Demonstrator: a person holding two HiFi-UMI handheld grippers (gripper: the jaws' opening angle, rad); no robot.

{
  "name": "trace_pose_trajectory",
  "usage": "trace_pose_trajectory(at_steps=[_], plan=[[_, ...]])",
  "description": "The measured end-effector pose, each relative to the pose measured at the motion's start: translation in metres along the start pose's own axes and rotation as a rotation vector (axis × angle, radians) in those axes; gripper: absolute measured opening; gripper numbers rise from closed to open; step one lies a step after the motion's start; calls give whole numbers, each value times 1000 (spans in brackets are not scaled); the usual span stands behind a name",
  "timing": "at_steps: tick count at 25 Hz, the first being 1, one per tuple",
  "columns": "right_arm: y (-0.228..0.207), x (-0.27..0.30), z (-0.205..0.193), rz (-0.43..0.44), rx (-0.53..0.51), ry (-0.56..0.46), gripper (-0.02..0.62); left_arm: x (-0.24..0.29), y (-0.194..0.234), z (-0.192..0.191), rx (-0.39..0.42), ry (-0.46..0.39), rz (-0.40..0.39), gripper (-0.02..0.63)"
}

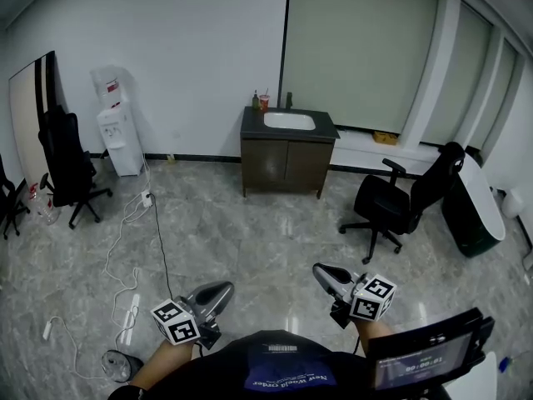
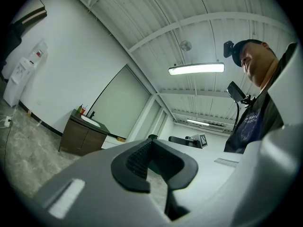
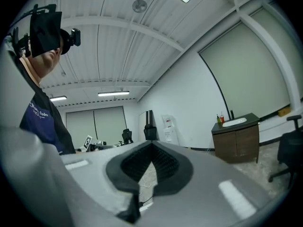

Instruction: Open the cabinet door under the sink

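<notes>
Head view shows the cabinet (image 1: 286, 163) standing against the far wall (image 1: 200, 48), with the sink (image 1: 289, 121) set in its top and its two doors (image 1: 265, 165) both closed, so I judge that the opening has not started. The left gripper (image 1: 221, 289) and the right gripper (image 1: 320, 270) are held low and close to the person's body, side by side, well apart from the cabinet. Both point toward it across the bare floor (image 1: 250, 240), which looks like a carrying posture for the approach and not a reaching one. In the left gripper view the jaws are closed together with nothing between them, and the right gripper view shows the same: the pads meet at the tips and are empty. I think they are kept closed because there is nothing to grasp at this distance. An office chair (image 1: 400, 198) stands to the right of the cabinet and a cable (image 1: 158, 232) lies on the floor at the left, so the way straight ahead seems free. No handle can be made out on the doors from here.
</notes>
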State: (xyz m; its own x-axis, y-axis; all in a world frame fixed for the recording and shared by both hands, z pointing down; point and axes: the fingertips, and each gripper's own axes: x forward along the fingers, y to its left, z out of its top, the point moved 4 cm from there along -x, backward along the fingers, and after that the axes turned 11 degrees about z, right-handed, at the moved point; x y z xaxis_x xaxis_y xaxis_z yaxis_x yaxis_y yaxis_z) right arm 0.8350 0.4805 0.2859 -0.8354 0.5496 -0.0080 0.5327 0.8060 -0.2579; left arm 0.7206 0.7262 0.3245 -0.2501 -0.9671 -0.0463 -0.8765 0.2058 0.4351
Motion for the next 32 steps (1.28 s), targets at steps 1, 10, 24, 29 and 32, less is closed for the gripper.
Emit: trace_pose_trajectory(at_steps=[1, 10, 24, 29, 32], plan=[[-3, 6, -1, 1, 3, 4, 2, 0, 6, 2, -1, 1, 5, 2], [-63, 42, 6, 51, 35, 15, 2, 30, 47, 8, -17, -5, 61, 2], [-244, 45, 70, 208, -21, 31, 2, 205, 70, 40, 30, -62, 160, 2], [-300, 29, 79, 205, -12, 30, 2, 267, 73, 40, 42, -37, 149, 2], [-327, 24, 80, 182, 0, 28, 2, 292, 82, 40, 37, -19, 145, 2]])
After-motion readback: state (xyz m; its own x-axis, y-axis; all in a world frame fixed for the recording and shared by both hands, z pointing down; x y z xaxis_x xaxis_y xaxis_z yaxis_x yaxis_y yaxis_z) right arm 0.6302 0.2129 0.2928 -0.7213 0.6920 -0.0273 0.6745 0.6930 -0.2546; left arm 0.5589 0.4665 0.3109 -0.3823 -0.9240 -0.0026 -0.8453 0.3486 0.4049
